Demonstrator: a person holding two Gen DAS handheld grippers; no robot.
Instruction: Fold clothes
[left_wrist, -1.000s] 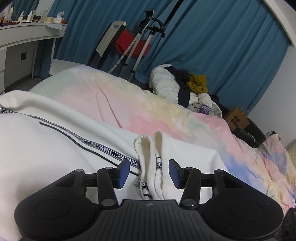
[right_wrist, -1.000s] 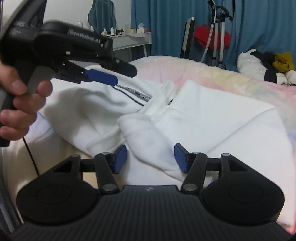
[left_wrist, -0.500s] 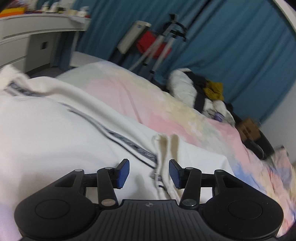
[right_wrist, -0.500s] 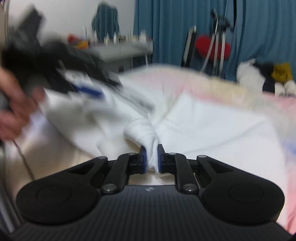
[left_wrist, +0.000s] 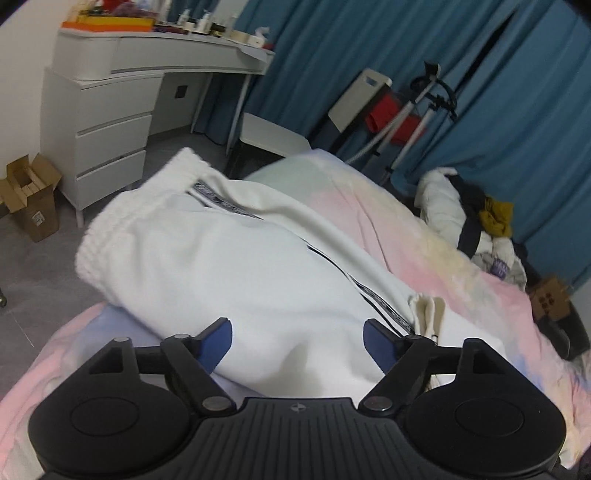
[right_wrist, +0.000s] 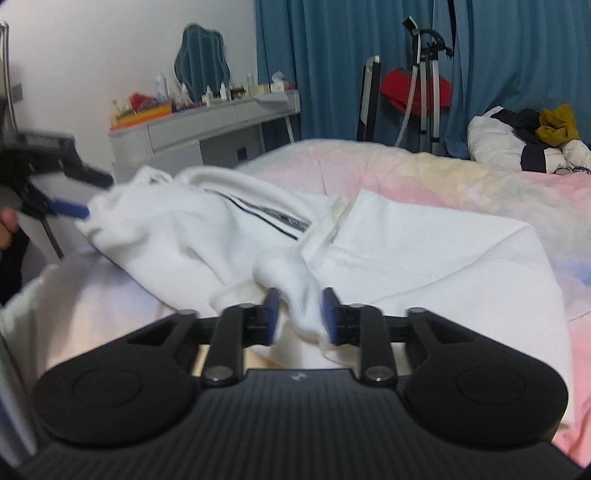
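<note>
We judge the fold half done: white trousers (left_wrist: 229, 266) doubled on the bed (left_wrist: 424, 243) (left claw (left_wrist: 297, 338) wide and empty, right claw (right_wrist: 300, 314) just opening, loose around a bunched cuff (right_wrist: 301, 295)), still needing tidying.

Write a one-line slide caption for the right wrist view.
Right gripper, jaws just opening, straddles a bunched fold of the white garment on the pastel bedspread.

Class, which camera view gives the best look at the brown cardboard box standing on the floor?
The left wrist view: the open cardboard box stands in plain sight on the floor beside the white drawers. The right wrist view shows nothing of it.
</note>
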